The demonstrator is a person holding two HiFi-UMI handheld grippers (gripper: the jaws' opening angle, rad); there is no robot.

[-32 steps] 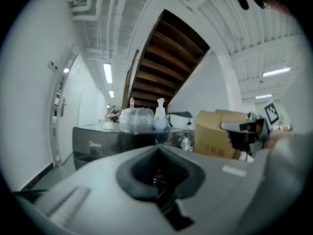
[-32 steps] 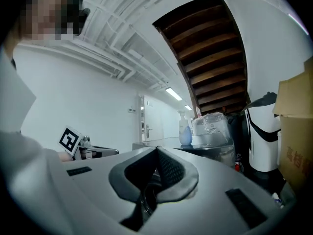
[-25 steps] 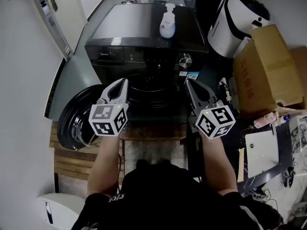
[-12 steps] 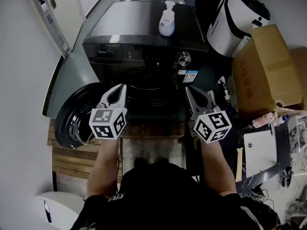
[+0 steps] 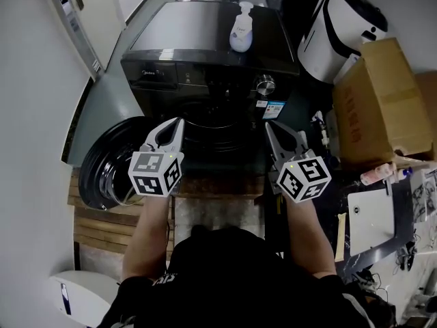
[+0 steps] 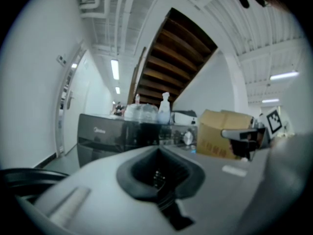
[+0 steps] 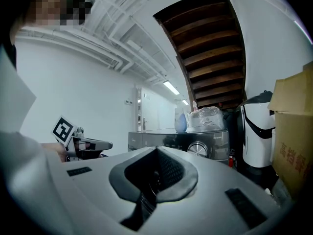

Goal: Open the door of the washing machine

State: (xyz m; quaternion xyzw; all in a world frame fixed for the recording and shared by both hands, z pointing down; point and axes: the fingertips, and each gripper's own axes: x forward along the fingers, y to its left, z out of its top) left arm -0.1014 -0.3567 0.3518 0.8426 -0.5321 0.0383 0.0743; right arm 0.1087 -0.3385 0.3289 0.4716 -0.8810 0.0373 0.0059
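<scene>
The black washing machine (image 5: 205, 53) stands ahead of me, and its round door (image 5: 102, 166) hangs swung out wide to the left. The dark drum opening (image 5: 212, 132) is exposed. My left gripper (image 5: 179, 121) is shut and holds nothing, level in front of the opening's left side. My right gripper (image 5: 268, 125) is shut and holds nothing too, in front of the opening's right side. The left gripper view shows the machine's front panel (image 6: 112, 131) beyond its closed jaws. In the right gripper view the control knob (image 7: 198, 150) lies ahead.
A spray bottle (image 5: 240, 31) stands on the machine's top. To the right are a white appliance (image 5: 334, 26) and a cardboard box (image 5: 382, 101). A wooden pallet (image 5: 95, 227) lies under the open door at the left. A white wall runs along the left.
The right gripper has sunk slightly. The left gripper and the open door stay where they were.
</scene>
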